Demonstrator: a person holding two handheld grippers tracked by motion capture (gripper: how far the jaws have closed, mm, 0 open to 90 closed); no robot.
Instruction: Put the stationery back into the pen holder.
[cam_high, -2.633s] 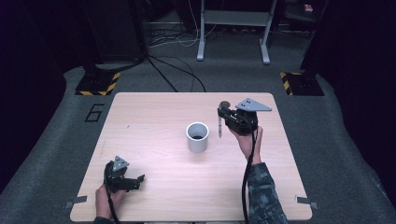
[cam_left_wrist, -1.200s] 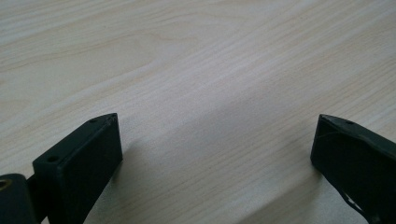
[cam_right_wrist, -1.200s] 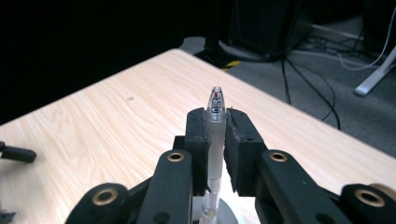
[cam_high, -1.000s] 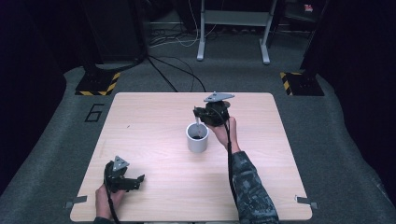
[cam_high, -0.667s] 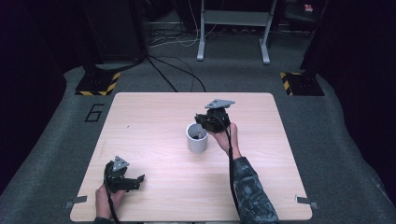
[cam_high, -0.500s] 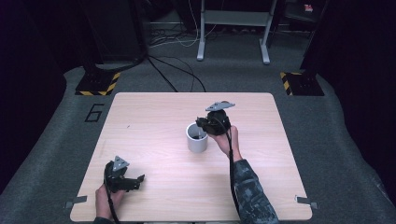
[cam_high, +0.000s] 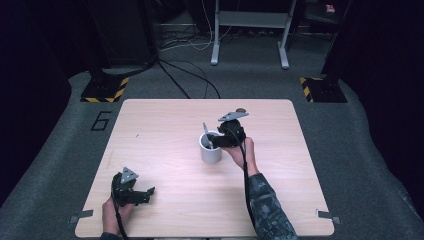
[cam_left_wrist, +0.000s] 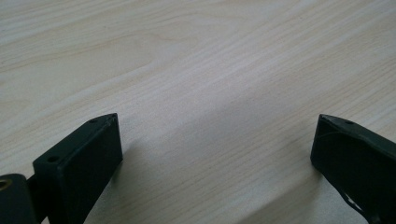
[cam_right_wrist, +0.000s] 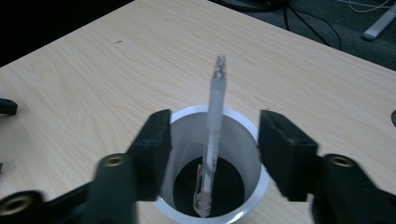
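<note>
One clear plastic pen (slim, ribbed) inside smooth white cylindrical cup.

**What the things look like they are made of**

The table is pale wood with fine lines in it, smooth and not shiny. The cup looks like smooth white plastic with a soft shine, and it is dark inside. The pen is see-through plastic, cloudy near the top, with a small shiny metal tip. The fingers of the left gripper are black, dull and hard, like plastic. The floor is grey, rough carpet. The sleeve is soft patterned cloth.
</note>
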